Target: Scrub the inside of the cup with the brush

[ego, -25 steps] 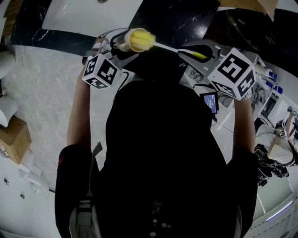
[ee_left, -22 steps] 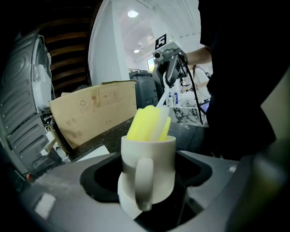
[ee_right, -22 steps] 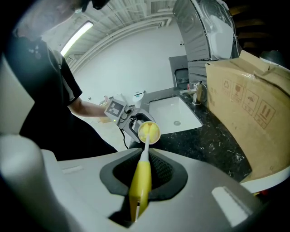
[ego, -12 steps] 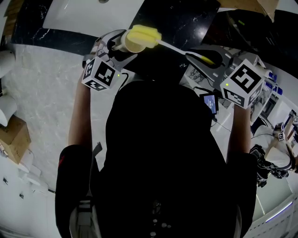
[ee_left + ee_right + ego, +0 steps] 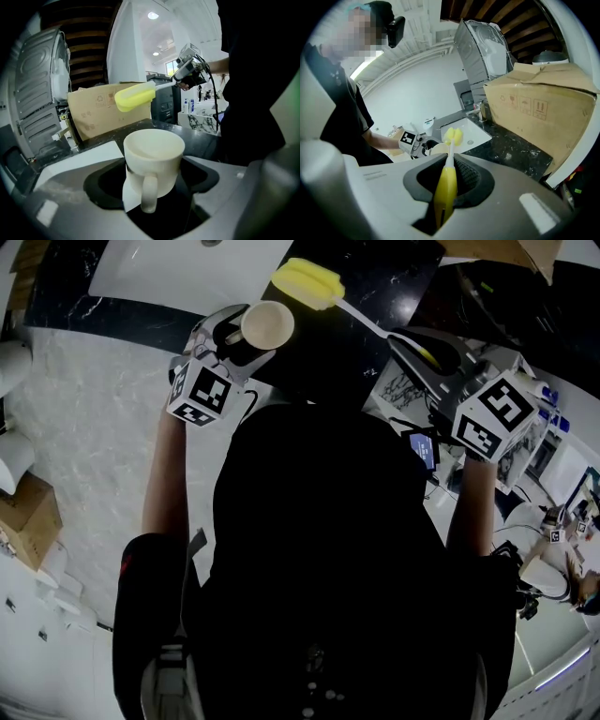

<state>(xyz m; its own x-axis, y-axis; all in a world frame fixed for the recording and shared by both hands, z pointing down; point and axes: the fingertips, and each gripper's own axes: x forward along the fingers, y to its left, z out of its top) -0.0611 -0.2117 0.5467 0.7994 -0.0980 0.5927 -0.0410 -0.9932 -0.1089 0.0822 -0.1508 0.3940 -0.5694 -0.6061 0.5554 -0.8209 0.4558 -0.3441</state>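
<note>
Left gripper (image 5: pixel 154 206): jaws clamped on cream cup (image 5: pixel 153 164), upright.
Right gripper (image 5: pixel 445 197): jaws clamped on yellow brush (image 5: pixel 446 185); sponge head outside the cup.

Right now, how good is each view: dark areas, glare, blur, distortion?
Head view: the dark torso swallows the middle, but cup and brush are well lit. Left gripper view: strong fisheye bending, cup sharp, ceiling lamp blown out. Right gripper view: fisheye too, brush handle close and slightly soft.
</note>
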